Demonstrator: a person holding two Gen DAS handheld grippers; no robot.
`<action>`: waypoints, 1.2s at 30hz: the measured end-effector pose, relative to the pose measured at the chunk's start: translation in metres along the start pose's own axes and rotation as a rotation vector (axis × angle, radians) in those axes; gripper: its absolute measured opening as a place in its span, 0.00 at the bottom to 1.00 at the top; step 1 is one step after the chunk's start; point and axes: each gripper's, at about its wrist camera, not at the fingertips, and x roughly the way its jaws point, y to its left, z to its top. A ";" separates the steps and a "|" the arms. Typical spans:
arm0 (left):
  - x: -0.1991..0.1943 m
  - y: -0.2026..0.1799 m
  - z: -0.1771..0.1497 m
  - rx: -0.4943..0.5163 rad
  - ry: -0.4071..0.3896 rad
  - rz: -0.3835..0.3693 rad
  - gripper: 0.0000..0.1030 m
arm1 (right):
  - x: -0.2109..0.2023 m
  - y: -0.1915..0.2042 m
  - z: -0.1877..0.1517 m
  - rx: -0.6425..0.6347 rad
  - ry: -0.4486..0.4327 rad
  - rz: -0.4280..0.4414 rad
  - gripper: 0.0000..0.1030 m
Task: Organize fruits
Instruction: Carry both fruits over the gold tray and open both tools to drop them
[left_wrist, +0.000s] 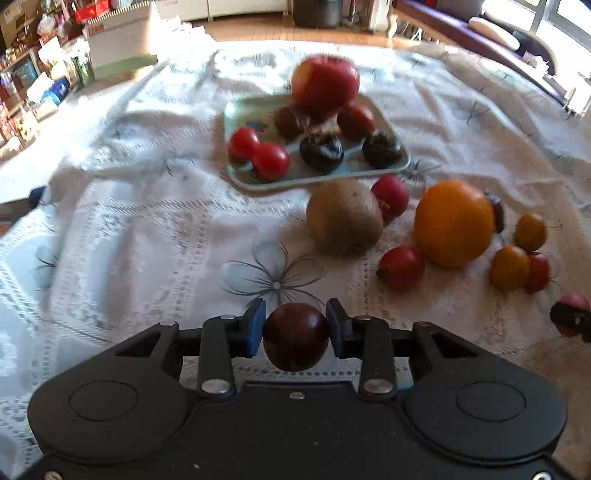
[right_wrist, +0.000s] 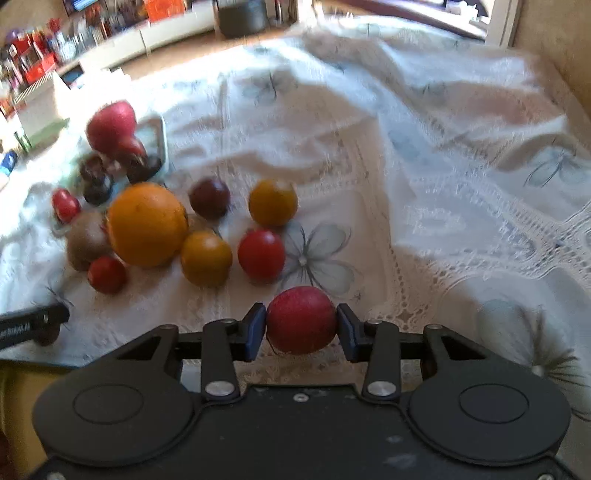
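Now, going left to right: the left gripper (left_wrist: 295, 325) is clenched on a dark plum (left_wrist: 295, 336), pads at its widest girth, above the tablecloth (left_wrist: 129, 229) and well short of the green tray (left_wrist: 236, 114). Carry it level and set it in the tray's bare left part (the right is crowded around the big apple (left_wrist: 325, 88)). The right gripper (right_wrist: 301, 325) grasps a red plum (right_wrist: 301, 320) the same way. Both fruits are nearly round; I cannot tell any long axis or stem direction.
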 end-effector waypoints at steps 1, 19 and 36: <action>-0.012 0.003 -0.002 -0.001 -0.017 -0.007 0.43 | -0.007 -0.001 -0.001 0.016 -0.021 0.008 0.42; -0.087 0.044 -0.090 -0.030 -0.057 -0.006 0.43 | -0.085 0.076 -0.093 -0.181 0.051 0.246 0.42; -0.086 0.059 -0.103 -0.070 -0.024 0.002 0.44 | -0.091 0.079 -0.109 -0.214 0.038 0.246 0.43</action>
